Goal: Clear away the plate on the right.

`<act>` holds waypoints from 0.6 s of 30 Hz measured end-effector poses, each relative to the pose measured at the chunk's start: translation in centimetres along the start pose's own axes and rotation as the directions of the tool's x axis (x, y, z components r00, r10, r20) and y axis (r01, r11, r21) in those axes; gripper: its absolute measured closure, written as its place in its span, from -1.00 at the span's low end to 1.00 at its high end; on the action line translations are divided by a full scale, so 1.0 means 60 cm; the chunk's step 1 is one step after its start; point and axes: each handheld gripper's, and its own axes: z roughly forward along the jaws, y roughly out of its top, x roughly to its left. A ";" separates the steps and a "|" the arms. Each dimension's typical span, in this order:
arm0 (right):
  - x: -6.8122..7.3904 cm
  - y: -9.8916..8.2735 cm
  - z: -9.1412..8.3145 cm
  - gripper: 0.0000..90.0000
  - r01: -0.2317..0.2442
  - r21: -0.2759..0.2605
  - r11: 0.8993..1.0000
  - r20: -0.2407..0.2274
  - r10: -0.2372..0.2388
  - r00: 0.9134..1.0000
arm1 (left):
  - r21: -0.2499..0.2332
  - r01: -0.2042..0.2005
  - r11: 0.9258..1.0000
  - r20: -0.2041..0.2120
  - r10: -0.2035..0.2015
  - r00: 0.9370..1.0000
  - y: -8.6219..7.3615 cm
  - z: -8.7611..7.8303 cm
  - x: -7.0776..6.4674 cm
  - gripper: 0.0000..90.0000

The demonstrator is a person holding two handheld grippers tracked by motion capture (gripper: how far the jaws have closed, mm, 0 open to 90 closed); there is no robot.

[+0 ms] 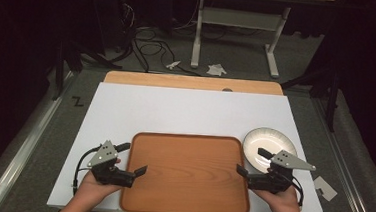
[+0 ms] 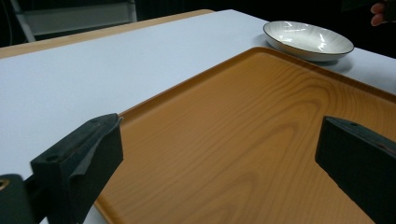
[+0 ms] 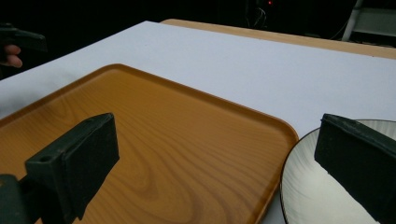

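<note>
An empty wooden tray (image 1: 186, 173) (image 2: 243, 121) (image 3: 154, 135) lies on the white tabletop (image 1: 185, 111) near the front edge. A white bowl with a dark rim (image 1: 268, 147) (image 2: 308, 39) (image 3: 303, 196) stands just off the tray's far right corner. My left gripper (image 1: 133, 158) (image 2: 219, 158) is open at the tray's left rim, one jaw over the tray and the other over the white top. My right gripper (image 1: 252, 161) (image 3: 217, 154) is open across the tray's right rim, one jaw over the tray and the other over the bowl. Neither holds anything.
A strip of wooden table (image 1: 192, 82) shows beyond the white top. A scrap of paper (image 1: 324, 188) lies off the table's right side. Cables (image 1: 150, 45) and a white desk frame (image 1: 237, 19) stand on the floor behind.
</note>
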 end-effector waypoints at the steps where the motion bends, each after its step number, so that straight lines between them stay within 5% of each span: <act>1: -0.001 0.000 0.000 -1.00 0.004 0.004 1.000 0.005 -0.004 1.000 | -0.003 -0.002 1.000 -0.007 0.002 1.000 0.000 0.000 0.000 -0.95; 10: -0.018 -0.001 -0.009 -1.00 -0.023 0.015 1.000 0.041 0.023 0.999 | 0.009 0.001 1.000 -0.046 0.000 0.999 0.003 -0.005 0.004 -0.95; 18: -0.045 -0.003 -0.026 -1.00 -0.068 -0.001 0.998 0.088 0.068 0.994 | 0.031 -0.014 0.999 -0.041 0.015 0.999 0.005 -0.005 0.002 -0.98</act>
